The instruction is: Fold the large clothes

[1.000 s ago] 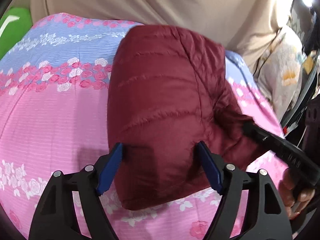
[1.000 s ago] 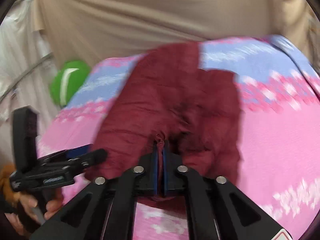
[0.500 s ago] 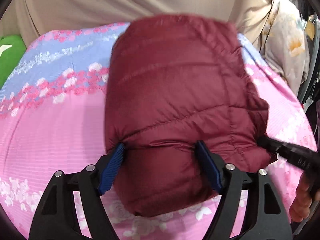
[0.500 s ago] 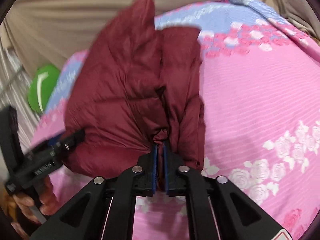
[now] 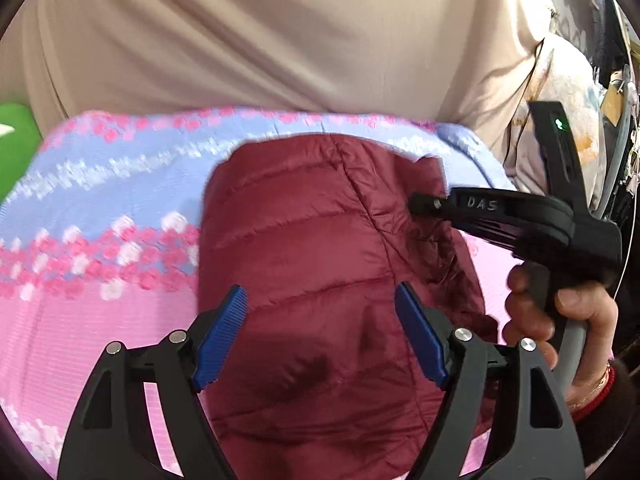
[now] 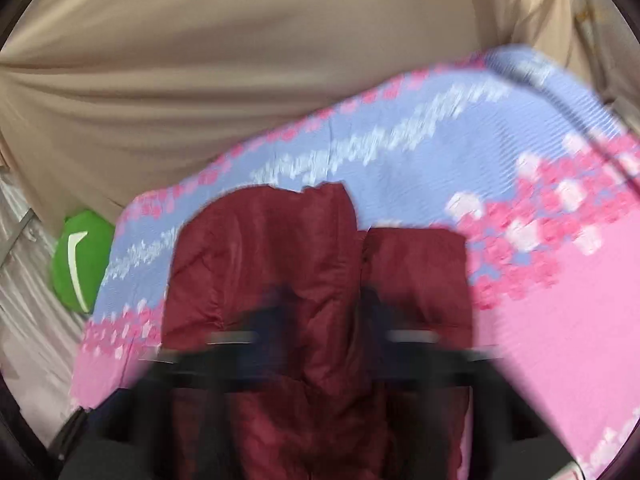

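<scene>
A: Biggest thing first?
B: Beige curtain (image 5: 260,40) across the whole back. Below it the bedsheet (image 5: 100,320), pink w/ a blue band and rose print, covers the surface.
A: And the garment?
B: Maroon quilted jacket (image 5: 320,260) lies folded into a compact bundle on the sheet, roughly mid-bed, its far edge on the blue band. In the right wrist view the jacket (image 6: 280,280) shows as two stacked layers, one flap beside the other.
A: Grippers?
B: Left gripper (image 5: 320,332) is spread wide, blue pads (image 5: 220,336) apart w/ the jacket's near end showing between them; can't tell whether the pads touch the fabric. Nothing clamped. Right gripper (image 5: 420,204), seen from the left cam, has its tip against the jacket's right side, near a crease. Whether it's pinching cloth or has let go, can't tell. Its own cam is heavily motion-blurred; fingers just a dark smear.
A: Hand?
B: Person's right hand (image 5: 560,320) wraps the handle, red cuff at the wrist.
A: Anything else?
B: Green ball (image 6: 80,260) w/ a white stripe, left of the bed, off the sheet.
</scene>
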Motion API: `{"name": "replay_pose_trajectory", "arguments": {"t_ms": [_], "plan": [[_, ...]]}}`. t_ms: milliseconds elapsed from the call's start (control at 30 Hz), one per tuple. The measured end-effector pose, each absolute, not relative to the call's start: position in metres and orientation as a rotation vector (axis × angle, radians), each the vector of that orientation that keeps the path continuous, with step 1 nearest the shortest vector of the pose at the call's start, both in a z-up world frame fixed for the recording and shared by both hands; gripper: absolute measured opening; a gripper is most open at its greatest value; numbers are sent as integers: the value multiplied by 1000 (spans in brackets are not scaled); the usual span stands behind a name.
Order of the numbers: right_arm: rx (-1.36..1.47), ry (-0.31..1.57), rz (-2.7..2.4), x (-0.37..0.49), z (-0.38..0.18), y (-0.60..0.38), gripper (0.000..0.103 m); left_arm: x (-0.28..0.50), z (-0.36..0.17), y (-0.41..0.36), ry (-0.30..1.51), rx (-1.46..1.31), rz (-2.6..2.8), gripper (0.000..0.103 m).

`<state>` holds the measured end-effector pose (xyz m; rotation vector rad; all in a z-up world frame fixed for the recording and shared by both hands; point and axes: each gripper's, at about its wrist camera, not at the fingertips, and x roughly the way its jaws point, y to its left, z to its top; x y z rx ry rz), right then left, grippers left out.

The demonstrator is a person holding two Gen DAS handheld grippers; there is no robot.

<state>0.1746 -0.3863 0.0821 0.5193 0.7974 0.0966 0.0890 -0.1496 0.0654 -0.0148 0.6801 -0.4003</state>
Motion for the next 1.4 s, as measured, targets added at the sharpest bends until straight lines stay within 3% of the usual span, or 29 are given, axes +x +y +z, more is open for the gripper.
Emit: {"name": "replay_pose_trajectory", "arguments": {"t_ms": [133, 333, 500, 733, 900, 933, 1133, 1233, 1300, 1400], "plan": [[582, 705, 40, 157, 74, -409, 2, 102, 38, -164, 746, 29, -415, 72], [529, 835, -24, 178, 12, -415, 1, 95, 13, -203, 696, 172, -390, 73], [523, 779, -63, 156, 37, -420, 11, 100, 5, -203, 714, 178, -378, 75], [231, 761, 79, 71, 88, -362, 11, 102, 9, -197, 732, 171, -381, 76], [142, 878, 51, 42, 42, -340, 11, 100, 10, -197, 731, 181, -362, 76], [157, 891, 46, 41, 32, -344, 7, 100, 10, -198, 732, 184, -359, 76], [243, 884, 73, 38, 2, -353, 4, 89, 13, -195, 728, 200, -341, 74], [311, 896, 84, 32, 10, -363, 5, 65, 26, -176, 730, 145, -415, 73], [350, 847, 102, 25, 32, -369, 11, 44, 29, -161, 741, 145, -477, 72], [279, 725, 89, 27, 83, -366, 10, 33, 18, -150, 793, 167, -487, 63]]}}
